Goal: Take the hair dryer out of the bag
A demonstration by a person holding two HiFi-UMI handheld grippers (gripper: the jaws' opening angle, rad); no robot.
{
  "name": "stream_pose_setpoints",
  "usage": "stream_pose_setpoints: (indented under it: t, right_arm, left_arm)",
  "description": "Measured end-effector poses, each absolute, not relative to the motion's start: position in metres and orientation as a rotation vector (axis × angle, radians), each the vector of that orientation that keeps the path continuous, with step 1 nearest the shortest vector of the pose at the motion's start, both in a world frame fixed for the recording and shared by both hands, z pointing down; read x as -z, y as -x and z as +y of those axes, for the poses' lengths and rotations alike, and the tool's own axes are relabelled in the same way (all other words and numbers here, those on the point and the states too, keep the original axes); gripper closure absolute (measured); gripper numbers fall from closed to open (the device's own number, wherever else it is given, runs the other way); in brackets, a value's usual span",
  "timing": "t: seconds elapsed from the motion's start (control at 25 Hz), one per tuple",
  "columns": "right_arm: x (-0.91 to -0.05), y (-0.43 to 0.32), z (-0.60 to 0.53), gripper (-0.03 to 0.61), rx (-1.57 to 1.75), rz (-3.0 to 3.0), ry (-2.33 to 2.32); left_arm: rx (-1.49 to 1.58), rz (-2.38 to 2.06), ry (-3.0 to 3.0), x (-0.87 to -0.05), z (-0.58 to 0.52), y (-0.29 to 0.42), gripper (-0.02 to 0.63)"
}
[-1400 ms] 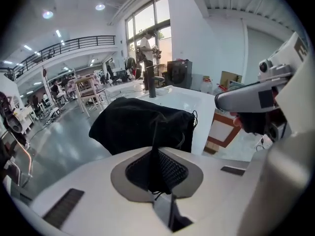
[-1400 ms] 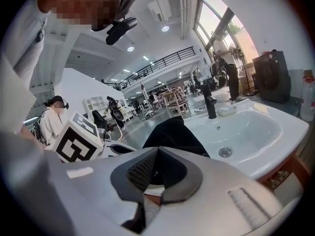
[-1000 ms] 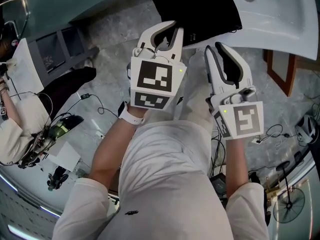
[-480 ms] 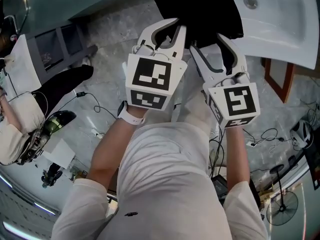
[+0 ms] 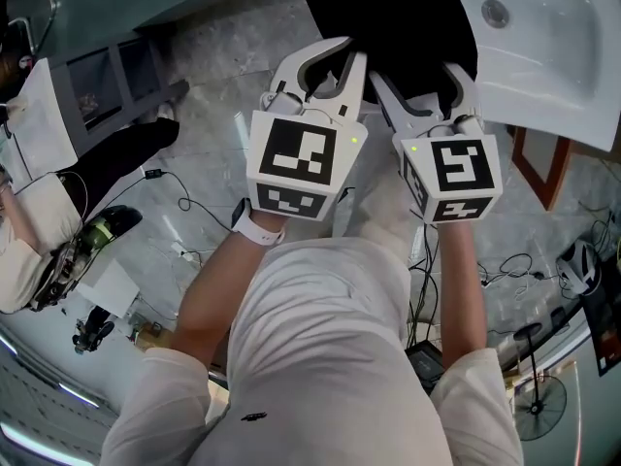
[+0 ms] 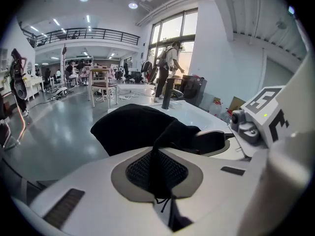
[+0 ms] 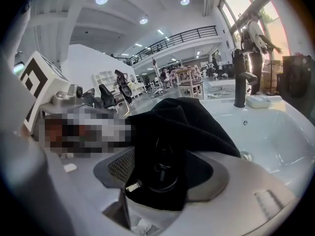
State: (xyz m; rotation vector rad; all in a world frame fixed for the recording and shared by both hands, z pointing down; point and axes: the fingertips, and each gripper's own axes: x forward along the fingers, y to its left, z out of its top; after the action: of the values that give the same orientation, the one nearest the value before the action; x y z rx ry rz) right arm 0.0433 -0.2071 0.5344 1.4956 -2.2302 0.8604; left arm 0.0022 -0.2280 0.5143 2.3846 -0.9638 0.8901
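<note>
Opening the bag to reach in, hair dryer not out yet.
Black bag (image 5: 388, 13) lies on the edge of the white sink (image 5: 543, 61). The left gripper (image 5: 335, 66) is clamped on a fold of the bag's fabric and holds the mouth up. The right gripper (image 5: 417, 78) has just been opening its jaws, now spread wide. The bag's mouth sits between them, pads not pressing on it. In the right gripper view a dark cord loop (image 7: 162, 173) and a rounded shape show inside the mouth. That is probably the hair dryer, still in the bag, can't confirm. Next move as I judge it: push the right jaws deeper into the opening, close on the dryer's body rather than loose fabric or cord, then pull out while the left gripper keeps the bag pinned.
</note>
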Motion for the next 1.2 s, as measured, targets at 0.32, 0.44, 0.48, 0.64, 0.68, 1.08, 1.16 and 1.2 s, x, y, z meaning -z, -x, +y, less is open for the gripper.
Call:
stream_pose_setpoints:
  t: [0.32, 0.44, 0.48, 0.64, 0.68, 1.08, 1.16, 1.2]
  right_arm:
    - [-0.556, -0.038, -0.226, 0.279, -0.855, -2.144, -1.461]
    - [-0.565, -0.033, -0.232, 0.275, -0.888, -2.129, -1.424]
    - [-0.568, -0.031, -0.233, 0.275, -0.891, -2.124, -1.413]
    - [-0.575, -0.03, -0.233, 0.284, -0.867, -2.095, -1.394]
    - [-0.574, -0.03, -0.233, 0.291, -0.865, -2.095, -1.391]
    - [-0.572, -0.035, -0.233, 0.394, -0.978, -2.112, -1.387]
    - [-0.568, -0.035, -0.233, 0.396, -1.002, -2.126, -1.391]
    - [-0.564, -0.035, -0.233, 0.397, -1.021, -2.139, -1.398]
  left_arm:
    - [-0.885, -0.973, -2.367, -0.521, -0.238, 0.0, 0.594]
    - [-0.881, -0.975, -2.361, -0.522, -0.24, 0.0, 0.594]
    - [-0.881, -0.974, -2.36, -0.523, -0.241, 0.0, 0.594]
    - [-0.881, -0.97, -2.354, -0.527, -0.243, -0.001, 0.594]
    - [-0.881, -0.972, -2.352, -0.527, -0.244, 0.0, 0.594]
    - [-0.89, -0.985, -2.347, -0.527, -0.243, 0.004, 0.594]
    - [-0.89, -0.991, -2.35, -0.526, -0.243, 0.006, 0.594]
    - [-0.89, -0.995, -2.352, -0.525, -0.244, 0.007, 0.594]
